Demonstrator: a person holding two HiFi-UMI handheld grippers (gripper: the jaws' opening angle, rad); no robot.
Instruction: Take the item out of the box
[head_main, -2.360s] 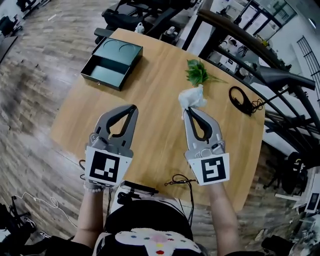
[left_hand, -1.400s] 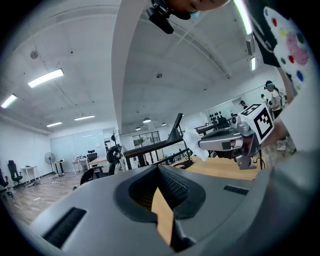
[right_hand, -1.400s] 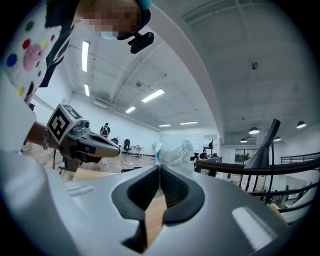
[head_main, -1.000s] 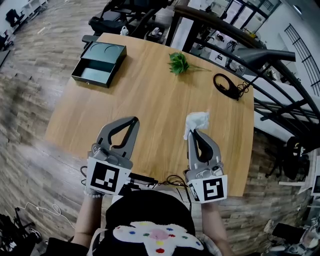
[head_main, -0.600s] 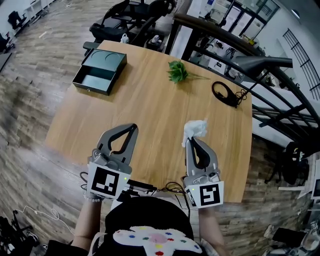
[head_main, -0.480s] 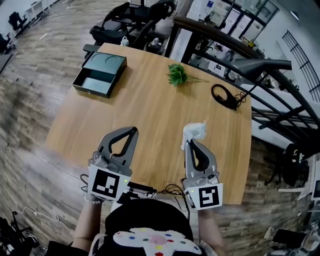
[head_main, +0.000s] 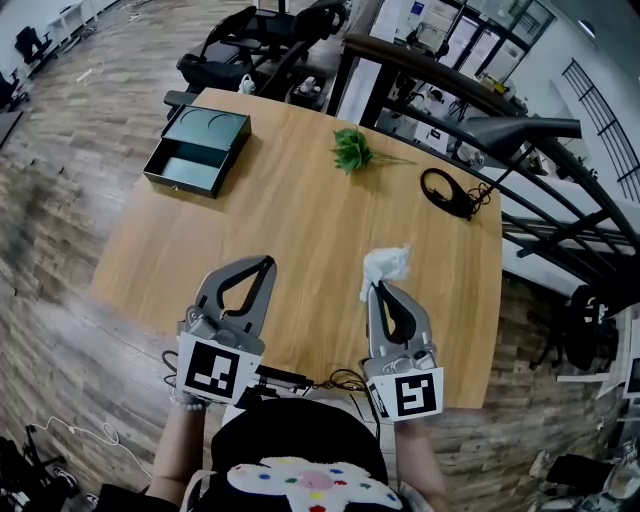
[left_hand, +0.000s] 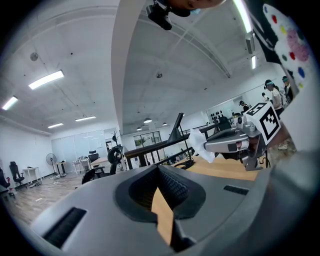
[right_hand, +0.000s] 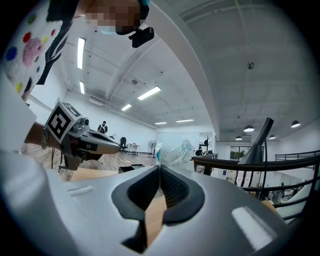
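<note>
Right gripper (head_main: 373, 289): jaws pinching a crumpled white bag (head_main: 386, 266) over the near part of the counter (head_main: 300, 210). Left gripper (head_main: 267, 263): jaws pressed together, empty. Open box (head_main: 198, 150) well apart at the far left corner.

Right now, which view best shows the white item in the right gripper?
The head view: the white item shows whole at the right gripper's tip. The left gripper view shows it small; the right gripper view, partly behind its jaws.

1. Middle of the worktop (head_main: 300, 220): bare, a wide passage.
2. Far left corner: the open box (head_main: 197, 150) stands in the way.
3. Far side: a green sprig (head_main: 352, 150). Near the right edge: a black cable loop (head_main: 447, 192).
4. A dark railing (head_main: 400, 55) runs just beyond the far right edge.
5. A white wad (head_main: 386, 266) juts past the right claw (head_main: 372, 290).
</note>
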